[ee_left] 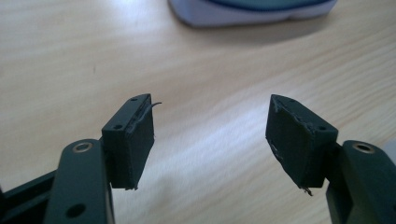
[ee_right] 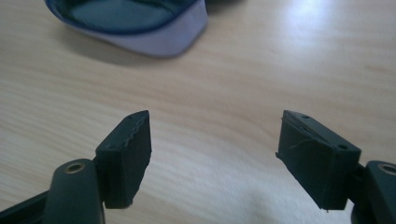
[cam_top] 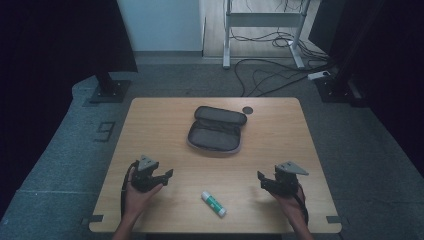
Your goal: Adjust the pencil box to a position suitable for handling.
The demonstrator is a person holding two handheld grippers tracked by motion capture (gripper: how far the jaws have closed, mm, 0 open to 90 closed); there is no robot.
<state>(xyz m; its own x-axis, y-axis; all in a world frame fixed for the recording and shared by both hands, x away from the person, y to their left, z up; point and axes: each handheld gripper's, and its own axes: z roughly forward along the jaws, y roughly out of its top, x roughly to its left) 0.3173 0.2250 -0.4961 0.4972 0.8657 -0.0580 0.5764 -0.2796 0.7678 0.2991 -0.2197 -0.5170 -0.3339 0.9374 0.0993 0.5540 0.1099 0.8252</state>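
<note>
Presently, near left: left gripper (cam_top: pixel 159 176), jaws wide, empty. Near centre: glue stick (cam_top: pixel 213 203), lying flat, likely to roll if nudged. Far centre: open pencil case (cam_top: pixel 216 131). Near right: right gripper (cam_top: pixel 266 181), wide, empty.

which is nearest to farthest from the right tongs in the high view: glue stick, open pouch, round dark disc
Measured from the right tongs in the high view:
1. Glue stick: lying on the near part of the table, between the two hands.
2. Open pouch: mid-table, ahead and toward the person's left.
3. Round dark disc: near the far edge, just past the pouch's right end.
</note>
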